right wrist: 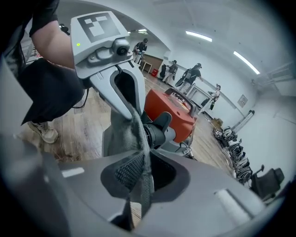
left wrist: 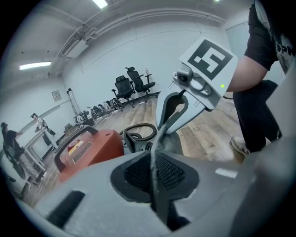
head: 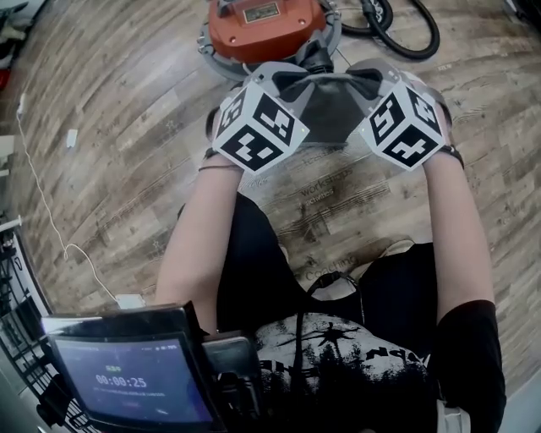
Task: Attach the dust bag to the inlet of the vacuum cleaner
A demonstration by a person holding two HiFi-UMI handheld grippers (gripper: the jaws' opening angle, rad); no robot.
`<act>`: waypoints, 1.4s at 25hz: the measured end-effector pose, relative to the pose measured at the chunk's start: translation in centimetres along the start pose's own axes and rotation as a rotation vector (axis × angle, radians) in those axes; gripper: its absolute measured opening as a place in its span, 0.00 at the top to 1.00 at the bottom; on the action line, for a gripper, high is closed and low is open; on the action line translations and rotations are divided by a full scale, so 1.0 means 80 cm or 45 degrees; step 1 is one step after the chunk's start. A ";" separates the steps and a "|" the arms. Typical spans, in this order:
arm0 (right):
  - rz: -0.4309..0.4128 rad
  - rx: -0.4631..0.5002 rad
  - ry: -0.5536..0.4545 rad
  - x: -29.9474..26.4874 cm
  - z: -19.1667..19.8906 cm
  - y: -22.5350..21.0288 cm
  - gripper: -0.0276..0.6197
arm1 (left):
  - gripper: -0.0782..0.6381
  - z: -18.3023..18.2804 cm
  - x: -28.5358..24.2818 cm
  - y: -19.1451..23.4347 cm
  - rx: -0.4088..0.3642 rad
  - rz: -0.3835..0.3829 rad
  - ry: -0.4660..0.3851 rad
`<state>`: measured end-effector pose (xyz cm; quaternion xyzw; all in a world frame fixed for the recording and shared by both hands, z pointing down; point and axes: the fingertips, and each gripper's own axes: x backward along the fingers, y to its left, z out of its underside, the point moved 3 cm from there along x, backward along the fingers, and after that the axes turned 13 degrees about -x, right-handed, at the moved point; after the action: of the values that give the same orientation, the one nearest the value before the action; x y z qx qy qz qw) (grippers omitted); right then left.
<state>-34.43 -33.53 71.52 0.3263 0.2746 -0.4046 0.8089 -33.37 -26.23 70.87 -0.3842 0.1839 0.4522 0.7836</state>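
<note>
Dust bag [head: 328, 114] is up off the wooden floor [head: 110, 169], spread between both grippers just in front of the orange vacuum cleaner [head: 266, 25]. The left gripper [head: 287, 82] is clamped on the bag's left edge, with grey fabric pinched between its pads. The right gripper [head: 372, 82] bites the right edge the same way. The cleaner's black inlet [right wrist: 155, 132] sits right beside the cloth, and I can't tell whether they touch. A black hose [head: 406, 34] curls on the floor behind.

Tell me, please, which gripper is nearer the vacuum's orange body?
The left gripper: the orange body lies straight beyond it; the right gripper is offset sideways.
</note>
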 end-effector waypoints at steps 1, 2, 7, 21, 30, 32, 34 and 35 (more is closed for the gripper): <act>0.008 0.007 0.004 0.000 -0.001 0.001 0.89 | 0.84 0.001 0.000 0.001 0.011 -0.002 -0.013; 0.014 0.014 0.003 0.001 -0.004 0.002 0.89 | 0.84 0.003 0.001 0.001 0.024 -0.003 -0.024; 0.024 0.038 -0.018 0.002 -0.014 0.000 0.89 | 0.84 0.011 0.003 0.000 0.033 -0.011 -0.024; -0.014 -0.008 -0.151 0.030 -0.020 0.006 0.52 | 0.55 -0.005 0.020 -0.010 0.008 -0.070 -0.147; 0.008 -0.085 -0.335 0.069 -0.039 -0.005 0.73 | 0.62 -0.028 0.040 -0.003 0.051 -0.158 -0.285; 0.041 -0.087 -0.358 0.077 -0.040 -0.008 0.85 | 0.75 -0.034 0.052 0.000 0.071 -0.194 -0.325; 0.054 -0.092 -0.376 0.081 -0.043 -0.009 0.95 | 0.89 -0.037 0.059 0.002 0.088 -0.227 -0.359; 0.046 -0.095 -0.382 0.080 -0.044 -0.008 0.95 | 0.89 -0.036 0.059 0.003 0.096 -0.231 -0.372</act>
<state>-32.27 -34.22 64.51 0.2371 0.1596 -0.4236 0.8596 -30.91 -25.70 65.93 -0.2997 0.0495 0.4233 0.8535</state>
